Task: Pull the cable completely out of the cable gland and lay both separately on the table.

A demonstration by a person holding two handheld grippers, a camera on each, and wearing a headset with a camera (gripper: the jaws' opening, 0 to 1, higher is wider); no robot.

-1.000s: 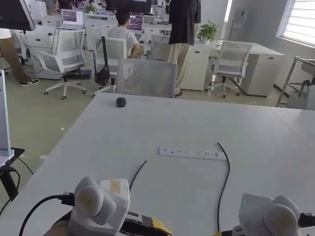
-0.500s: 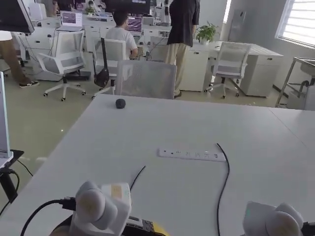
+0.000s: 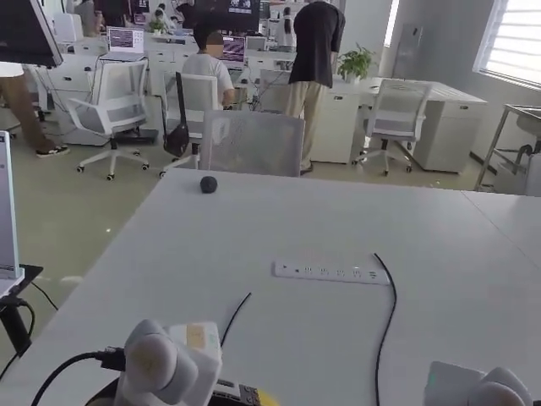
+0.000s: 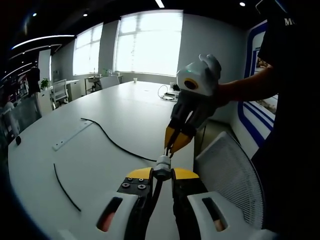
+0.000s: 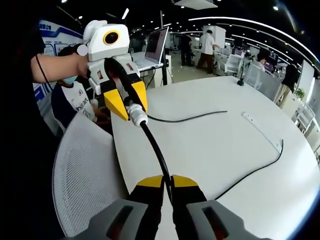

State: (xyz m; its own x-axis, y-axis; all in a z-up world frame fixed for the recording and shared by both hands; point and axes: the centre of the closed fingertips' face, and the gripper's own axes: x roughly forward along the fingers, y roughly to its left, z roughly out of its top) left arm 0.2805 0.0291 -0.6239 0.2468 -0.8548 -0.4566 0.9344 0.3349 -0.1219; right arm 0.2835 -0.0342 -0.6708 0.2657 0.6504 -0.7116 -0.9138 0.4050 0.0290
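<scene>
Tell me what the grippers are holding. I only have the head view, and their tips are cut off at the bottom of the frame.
Observer: The left gripper is shut on the cable gland, shown in the left gripper view.
Operator: And the right?
Observer: The right gripper is shut on the black cable, with a stretch of cable between it and the gland.
Operator: Is the cable out yet?
Observer: No. In the right gripper view the cable runs straight into the gland, and both are held up off the table.
</scene>
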